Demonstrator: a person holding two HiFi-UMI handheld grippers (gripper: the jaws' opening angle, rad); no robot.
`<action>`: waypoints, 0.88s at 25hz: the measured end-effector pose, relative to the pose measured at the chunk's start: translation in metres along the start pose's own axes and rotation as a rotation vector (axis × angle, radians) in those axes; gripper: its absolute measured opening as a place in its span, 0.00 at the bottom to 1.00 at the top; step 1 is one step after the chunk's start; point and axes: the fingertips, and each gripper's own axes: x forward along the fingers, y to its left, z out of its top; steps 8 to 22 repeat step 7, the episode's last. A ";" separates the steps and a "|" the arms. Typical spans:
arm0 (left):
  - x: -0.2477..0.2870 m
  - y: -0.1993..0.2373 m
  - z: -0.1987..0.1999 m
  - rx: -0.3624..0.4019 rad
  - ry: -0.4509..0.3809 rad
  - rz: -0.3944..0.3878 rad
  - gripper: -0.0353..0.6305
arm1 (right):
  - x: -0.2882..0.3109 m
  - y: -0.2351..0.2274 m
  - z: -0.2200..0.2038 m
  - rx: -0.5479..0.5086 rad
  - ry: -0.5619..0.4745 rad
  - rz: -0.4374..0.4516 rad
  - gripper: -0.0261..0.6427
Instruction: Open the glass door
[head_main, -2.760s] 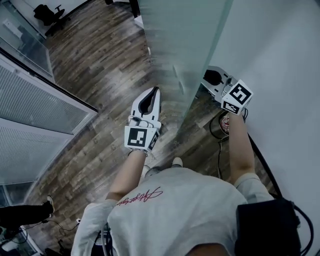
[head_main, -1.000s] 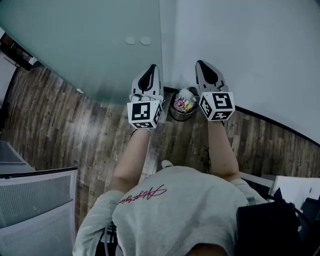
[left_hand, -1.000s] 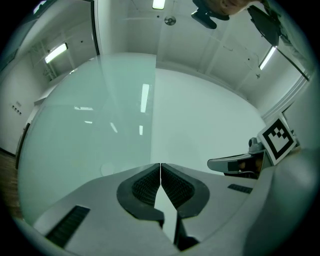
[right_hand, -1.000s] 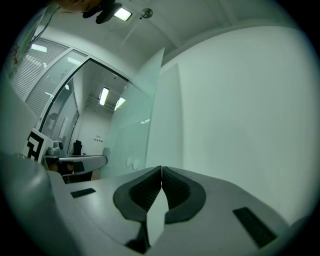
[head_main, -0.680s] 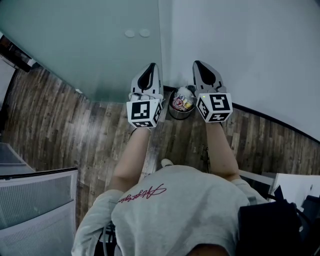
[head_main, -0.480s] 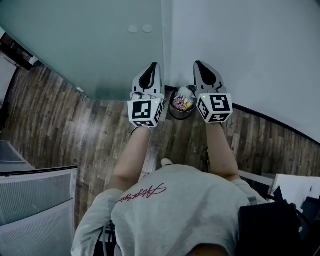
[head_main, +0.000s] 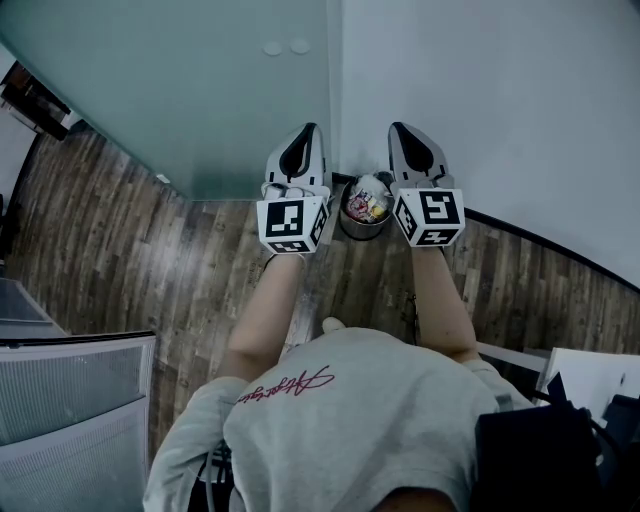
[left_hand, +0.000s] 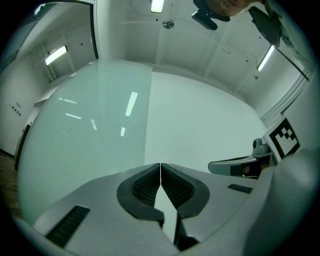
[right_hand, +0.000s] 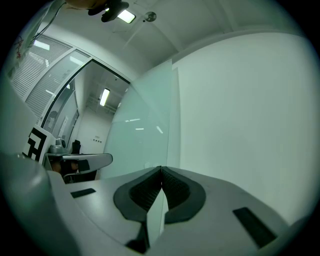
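Note:
The frosted glass door (head_main: 170, 90) stands flat ahead and to the left, its edge next to the white wall (head_main: 480, 90). Two small round fittings (head_main: 285, 47) sit near that edge. My left gripper (head_main: 304, 131) points at the door with its jaws shut and nothing between them. My right gripper (head_main: 401, 129) is level beside it, aimed at the wall and also shut and empty. In the left gripper view, the pads (left_hand: 160, 166) meet in front of the glass (left_hand: 85, 130). In the right gripper view, the pads (right_hand: 161, 169) meet near the door's edge (right_hand: 172, 125).
A round metal bin (head_main: 365, 205) with coloured waste stands on the wood floor (head_main: 130, 240) between the grippers, at the wall's foot. A grey slatted partition (head_main: 70, 400) is at lower left. A dark skirting (head_main: 560, 255) runs along the wall on the right.
Earlier, the door stood edge-on with the right gripper at its edge. Now its face stands ahead beside the wall and both grippers are side by side. Over the last second almost nothing moved.

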 end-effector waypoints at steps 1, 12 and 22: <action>0.000 -0.001 0.000 0.000 -0.001 0.000 0.08 | -0.001 -0.001 0.000 0.002 -0.001 -0.001 0.06; -0.005 -0.004 0.001 -0.003 0.001 0.001 0.08 | -0.006 0.000 0.003 -0.002 -0.006 -0.006 0.06; -0.005 -0.004 0.001 -0.003 0.001 0.001 0.08 | -0.006 0.000 0.003 -0.002 -0.006 -0.006 0.06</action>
